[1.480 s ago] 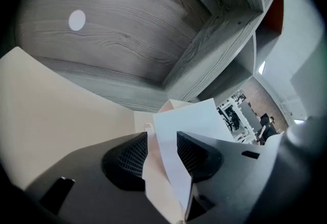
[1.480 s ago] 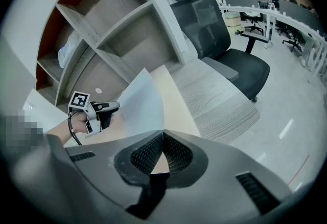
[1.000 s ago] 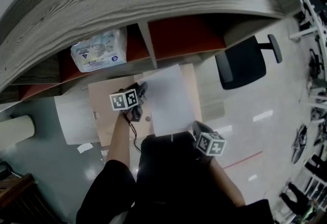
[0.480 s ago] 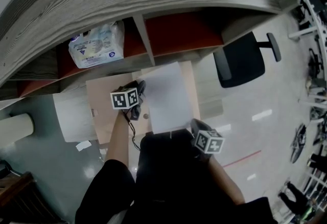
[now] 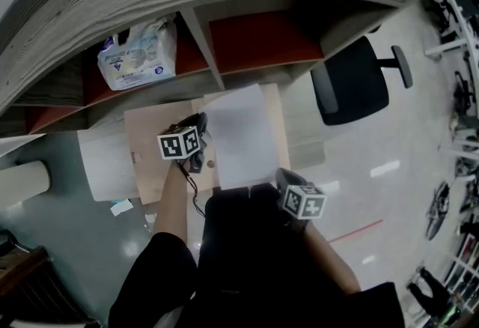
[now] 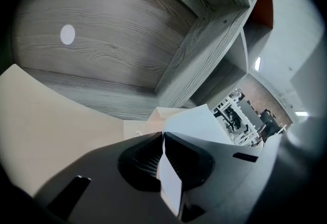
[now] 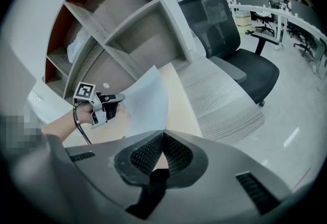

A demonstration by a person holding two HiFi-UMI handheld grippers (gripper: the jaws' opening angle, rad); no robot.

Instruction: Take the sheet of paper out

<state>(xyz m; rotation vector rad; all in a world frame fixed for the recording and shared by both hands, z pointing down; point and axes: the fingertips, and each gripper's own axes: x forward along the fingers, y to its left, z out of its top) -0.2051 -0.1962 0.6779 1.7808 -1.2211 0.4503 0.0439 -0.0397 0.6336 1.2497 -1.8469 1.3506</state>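
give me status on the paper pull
Grippers: left gripper just closed on the sheet; right gripper shut on the beige folder. Nothing lying on the sheet.

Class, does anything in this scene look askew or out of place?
The sheet of paper is not flat: pinched at its edge by the left tool, it curls up off the tan folder. A white scrap lies on the floor.

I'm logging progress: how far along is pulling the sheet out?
Done: the left hand-held gripper has just been closing and now pinches the sheet of paper. In hand: the right hand-held gripper looks shut on the tan folder. Left: the sheet lies over the folder, not yet drawn clear.
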